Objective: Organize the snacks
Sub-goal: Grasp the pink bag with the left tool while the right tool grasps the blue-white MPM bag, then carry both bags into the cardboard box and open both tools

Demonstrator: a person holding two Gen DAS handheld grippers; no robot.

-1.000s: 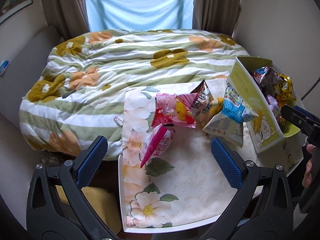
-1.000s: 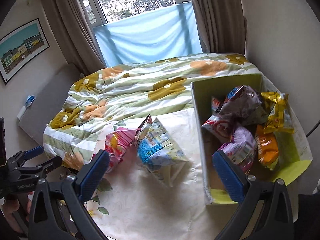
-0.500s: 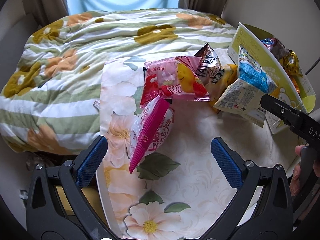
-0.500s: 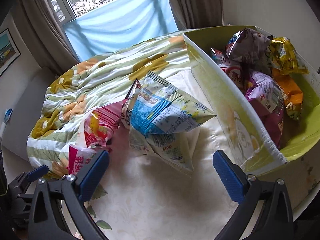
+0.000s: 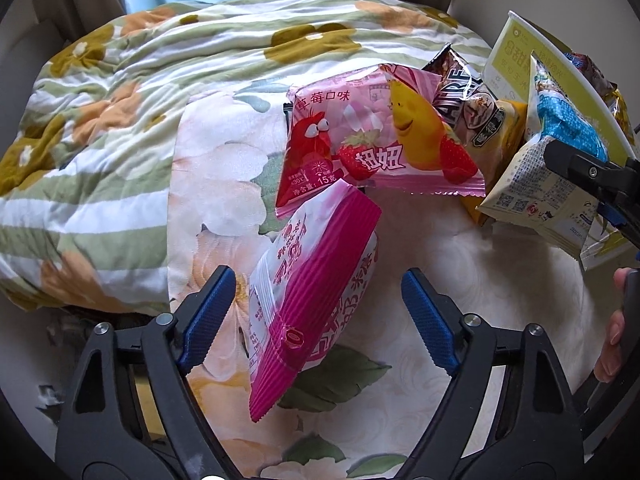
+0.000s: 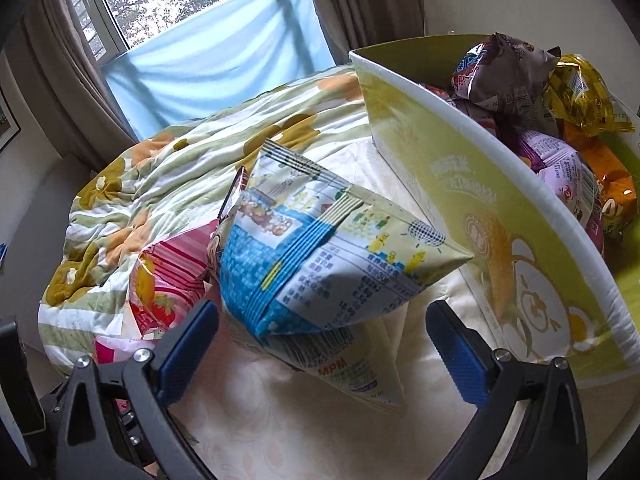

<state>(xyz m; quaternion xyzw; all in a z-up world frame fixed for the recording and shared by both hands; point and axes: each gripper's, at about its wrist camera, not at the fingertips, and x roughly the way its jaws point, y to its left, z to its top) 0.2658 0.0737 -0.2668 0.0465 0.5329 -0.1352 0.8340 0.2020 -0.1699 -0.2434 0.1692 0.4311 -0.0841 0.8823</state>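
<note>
Left wrist view: pink strawberry packet [image 5: 380, 136] reads "15克".

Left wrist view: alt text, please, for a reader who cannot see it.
The left hand-held gripper, jaws closing but not yet touching, straddles a magenta snack packet on a floral table; more snack bags lie beyond, beside a yellow-green box.

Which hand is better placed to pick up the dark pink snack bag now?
Probably the left. The left gripper already has the dark pink bag between its closing fingers. The right gripper is open around the blue and white bag, beside the yellow box.
</note>
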